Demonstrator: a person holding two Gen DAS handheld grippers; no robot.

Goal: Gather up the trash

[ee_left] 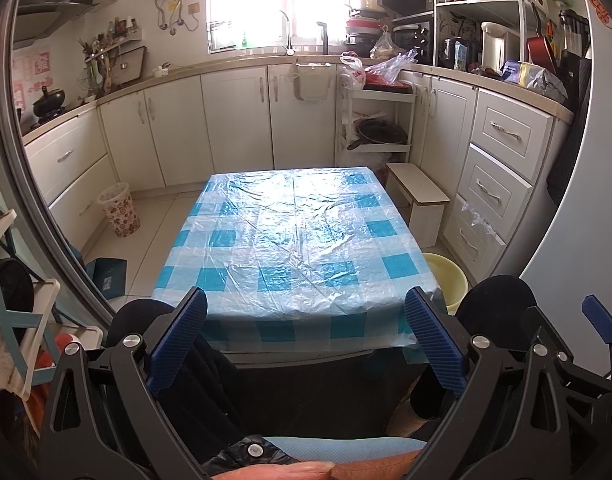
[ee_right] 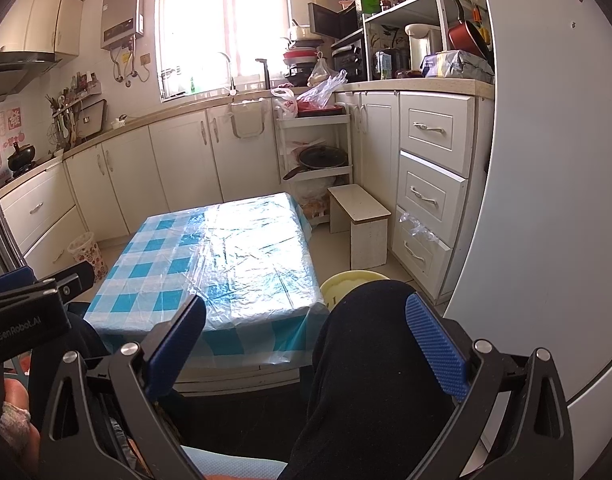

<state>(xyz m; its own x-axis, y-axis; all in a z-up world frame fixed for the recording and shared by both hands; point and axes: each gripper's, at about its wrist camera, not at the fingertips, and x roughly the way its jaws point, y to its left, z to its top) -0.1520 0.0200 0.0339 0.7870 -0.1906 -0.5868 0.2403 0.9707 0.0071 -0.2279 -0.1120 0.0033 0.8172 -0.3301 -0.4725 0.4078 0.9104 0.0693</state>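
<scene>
- The left gripper [ee_left: 306,340] and the right gripper [ee_right: 306,344] both gape wide, holding nothing.
- No trash shows on the checked table [ee_left: 298,236].
- The floral wastebasket [ee_left: 119,210] stands upright left of the table; its contents are hidden.
- The yellow bucket [ee_left: 446,276] sits beside the table's right corner.

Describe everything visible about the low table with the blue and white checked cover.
The low rectangular table with the blue and white checked cover stands on the pale tiled kitchen floor, ahead of both open grippers. A thin, creased, clear plastic sheet lies over the checked cloth and shines under the window light. The cover hangs over the near edge, hiding the legs. Nothing rests on top. A pale yellow plastic bucket stands by its near right corner; contact cannot be told.
</scene>
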